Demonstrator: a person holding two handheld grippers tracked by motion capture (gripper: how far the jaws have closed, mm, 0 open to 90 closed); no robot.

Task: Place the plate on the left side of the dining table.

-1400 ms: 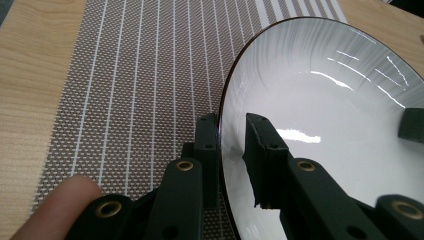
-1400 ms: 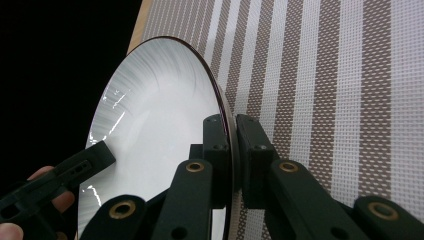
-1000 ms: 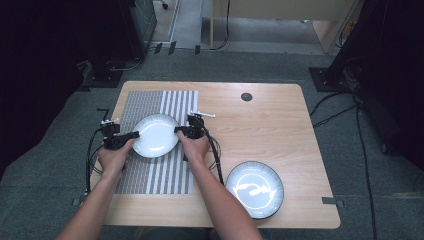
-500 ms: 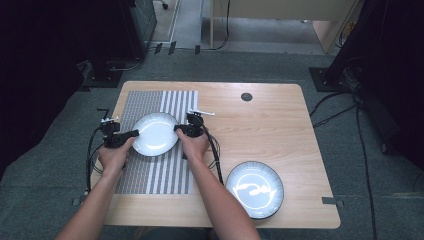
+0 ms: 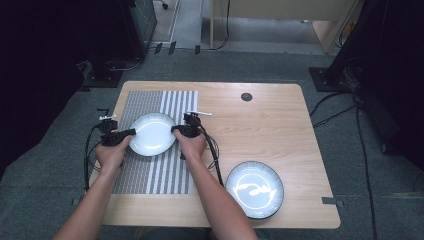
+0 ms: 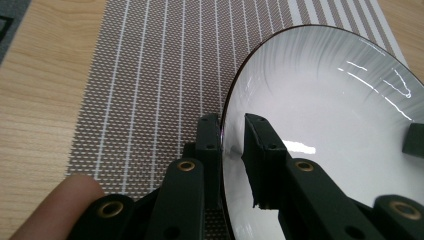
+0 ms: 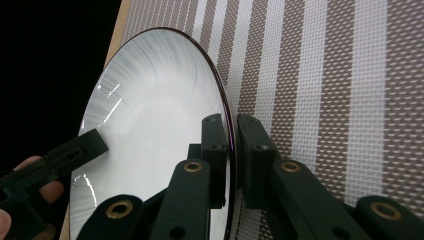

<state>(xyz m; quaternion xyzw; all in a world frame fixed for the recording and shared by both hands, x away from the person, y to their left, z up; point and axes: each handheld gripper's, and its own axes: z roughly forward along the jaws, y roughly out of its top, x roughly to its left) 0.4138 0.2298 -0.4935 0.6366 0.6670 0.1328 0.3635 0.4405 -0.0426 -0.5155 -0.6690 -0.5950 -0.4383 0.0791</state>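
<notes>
Wooden table (image 5: pixel 280 130) on grey carpet, striped placemat (image 5: pixel 150 175) laid along its left portion. White plate (image 5: pixel 151 134) over the placemat, gripped at opposite rims: left hand-held gripper (image 5: pixel 127 133) clamped on the rim at the plate's left, right hand-held gripper (image 5: pixel 176 129) clamped on the rim at its right. Both grips narrow, jaws closed on the thin edge with one jaw above and one below. Second plate (image 5: pixel 254 189), dark-rimmed, resting on bare wood well to the right of the placemat and nearer the person, untouched.

Judged progress: two-sided grasp secured; lifting or settling cannot be told. Probably left to do: setting the plate flat and letting go, then perhaps the second plate.

High view: whole layout, both forearms, trailing cables, small dark disc (image 5: pixel 246 96) set in the table beyond the plates. Left gripper view: plate (image 6: pixel 340 125) seen close, dark edge line pinched between the jaws, placemat (image 6: pixel 150 75) weave beneath, tip of the far gripper at the opposite rim. Right gripper view: plate (image 7: pixel 155 130) steeply foreshortened, rim held in the jaws, left hand-held gripper (image 7: pixel 65 155) with fingers behind it across the plate, placemat (image 7: pixel 325 100) stripes alongside.
</notes>
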